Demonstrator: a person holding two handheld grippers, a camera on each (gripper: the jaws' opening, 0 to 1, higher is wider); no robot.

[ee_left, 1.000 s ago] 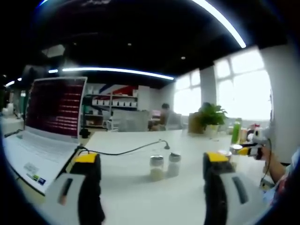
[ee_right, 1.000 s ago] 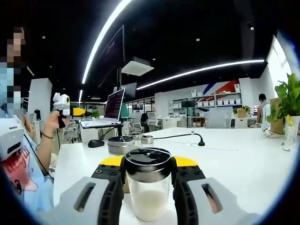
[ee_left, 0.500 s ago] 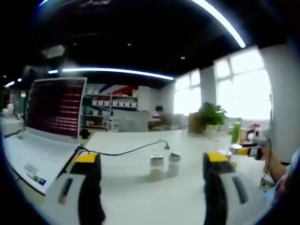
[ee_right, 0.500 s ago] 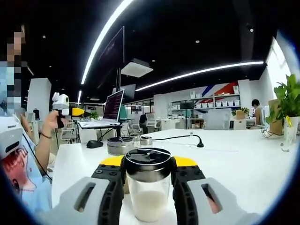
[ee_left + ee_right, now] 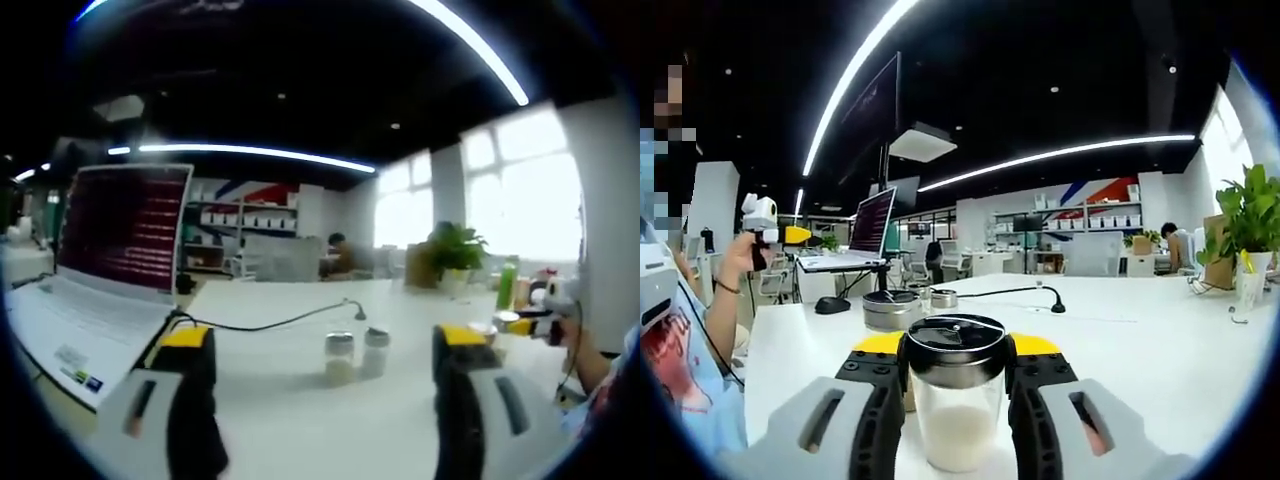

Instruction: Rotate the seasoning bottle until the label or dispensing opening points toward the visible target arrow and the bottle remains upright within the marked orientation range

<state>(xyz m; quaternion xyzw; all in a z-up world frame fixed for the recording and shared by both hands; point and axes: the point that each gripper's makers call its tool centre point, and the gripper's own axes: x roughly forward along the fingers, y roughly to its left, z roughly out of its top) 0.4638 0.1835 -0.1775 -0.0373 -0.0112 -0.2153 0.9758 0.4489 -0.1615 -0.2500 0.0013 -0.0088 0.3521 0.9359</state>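
Open white table (image 5: 300, 420) between left jaws and two small jars (image 5: 352, 356). Laptop (image 5: 95, 270) and black cable (image 5: 270, 322) crowd the left side.

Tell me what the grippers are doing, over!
Right gripper shut on seasoning bottle, upright, white powder inside. Left gripper open, off the table. Two small jars ahead of it. No target arrow visible.

Two-jaw grippers in grey, black and yellow

Pale grey slotted shells, black inner jaws and yellow tips are seen on the left gripper (image 5: 325, 350) and right gripper (image 5: 956, 365); a light blue printed shirt (image 5: 680, 385) is worn.
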